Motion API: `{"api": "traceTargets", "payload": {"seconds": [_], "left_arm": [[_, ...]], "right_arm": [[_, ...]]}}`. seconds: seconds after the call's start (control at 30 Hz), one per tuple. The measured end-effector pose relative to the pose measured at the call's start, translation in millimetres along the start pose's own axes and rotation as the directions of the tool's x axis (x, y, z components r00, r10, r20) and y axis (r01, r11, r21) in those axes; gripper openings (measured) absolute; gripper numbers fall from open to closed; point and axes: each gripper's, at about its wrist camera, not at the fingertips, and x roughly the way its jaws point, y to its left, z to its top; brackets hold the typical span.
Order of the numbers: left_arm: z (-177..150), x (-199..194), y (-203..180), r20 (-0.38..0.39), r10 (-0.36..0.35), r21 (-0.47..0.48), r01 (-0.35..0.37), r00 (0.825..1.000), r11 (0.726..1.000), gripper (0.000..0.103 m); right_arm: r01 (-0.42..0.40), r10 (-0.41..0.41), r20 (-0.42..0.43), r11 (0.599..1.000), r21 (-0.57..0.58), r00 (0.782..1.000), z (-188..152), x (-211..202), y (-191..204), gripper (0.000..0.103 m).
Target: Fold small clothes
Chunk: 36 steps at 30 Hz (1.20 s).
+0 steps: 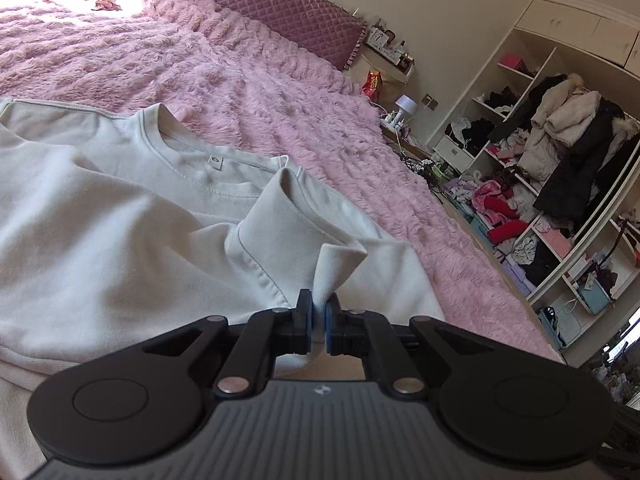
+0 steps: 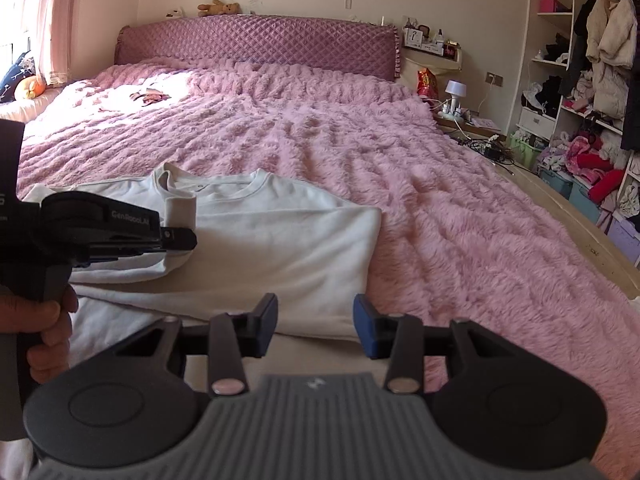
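The left gripper [image 1: 319, 322] pinches the white sweatshirt's [image 1: 120, 216] cuff [image 1: 336, 268] over the pink bed [image 1: 280, 104]; at 3 o'clock, the right gripper [image 2: 315, 328] hovers spread, empty.

In my right wrist view, the right gripper [image 2: 315, 326] is near the bottom with its jaws apart, and nothing is between the blue pads [image 2: 365, 330]. Just beyond it a white sweatshirt [image 2: 280, 240] lies on the fluffy pink blanket [image 2: 420, 208], collar toward the far side. At the left I see the left gripper [image 2: 182, 239], held by a hand [image 2: 44, 328]; its tip is over the sweatshirt, beside a ribbed cuff [image 2: 181, 210] that stands up there. I cannot tell from here if it grips the cuff. Far away is the quilted purple headboard [image 2: 256, 42] with a teddy bear [image 2: 218, 8] on top. At the right stands an open wardrobe [image 2: 592, 92] full of clothes.
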Motion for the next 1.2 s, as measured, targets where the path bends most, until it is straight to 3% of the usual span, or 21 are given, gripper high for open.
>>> {"api": "traceTargets", "payload": {"seconds": [0.07,0.1,0.17,0.23,0.33,0.47,0.6,0.73,0.87,0.9,0.93,0.97,1.2], "left_arm": [[-3,3,-5,-0.038,0.016,0.043,-0.014,0.999,0.999,0.009],[-3,5,-10,-0.069,0.017,0.069,-0.012,0.997,0.998,0.017],[-3,1,-15,-0.097,0.002,0.105,0.009,0.995,0.994,0.021],[-4,-18,-21,-0.086,-0.047,0.134,0.058,0.995,0.989,0.028],[1,-54,-16,-0.031,-0.055,0.152,0.059,0.998,0.987,0.036],[20,-100,13,0.043,0.032,0.14,-0.037,0.999,0.989,0.037],[40,-142,61,0.111,0.182,0.11,-0.194,0.977,0.975,0.037],[50,-169,106,0.136,0.277,0.028,-0.283,0.951,0.959,0.037],[50,-184,130,0.15,0.328,-0.004,-0.331,0.933,0.943,0.037],[49,-186,134,0.148,0.335,-0.005,-0.338,0.931,0.941,0.037],[47,-187,138,0.148,0.343,-0.008,-0.345,0.928,0.938,0.037],[45,-188,140,0.146,0.347,-0.01,-0.35,0.926,0.937,0.037],[34,-194,147,0.145,0.351,0.026,-0.358,0.925,0.933,0.038]], "right_arm": [[0.002,-0.002,-0.011,1.0,0.009,1.0,-2,4,1,0.038],[0.004,-0.004,-0.014,1.0,0.014,1.0,-2,6,1,0.038],[0.005,-0.005,-0.021,0.999,0.033,1.0,-2,9,2,0.038],[0.004,-0.003,-0.019,0.999,0.048,1.0,-1,10,3,0.038],[-0.021,0.022,-0.005,0.998,0.063,1.0,6,17,4,0.038],[-0.126,0.123,0.033,0.987,0.104,0.992,25,41,7,0.038],[-0.234,0.235,0.019,0.95,0.206,0.972,43,83,7,0.038],[-0.254,0.268,-0.012,0.927,0.276,0.963,52,127,15,0.039],[-0.27,0.306,-0.054,0.9,0.343,0.95,55,159,25,0.038],[-0.273,0.318,-0.071,0.893,0.358,0.946,54,165,28,0.035],[-0.275,0.328,-0.089,0.888,0.368,0.94,54,170,31,0.012],[-0.271,0.33,-0.104,0.888,0.372,0.938,53,172,35,0.001],[-0.284,0.298,0.008,0.899,0.334,0.954,68,134,20,0.0]]}}
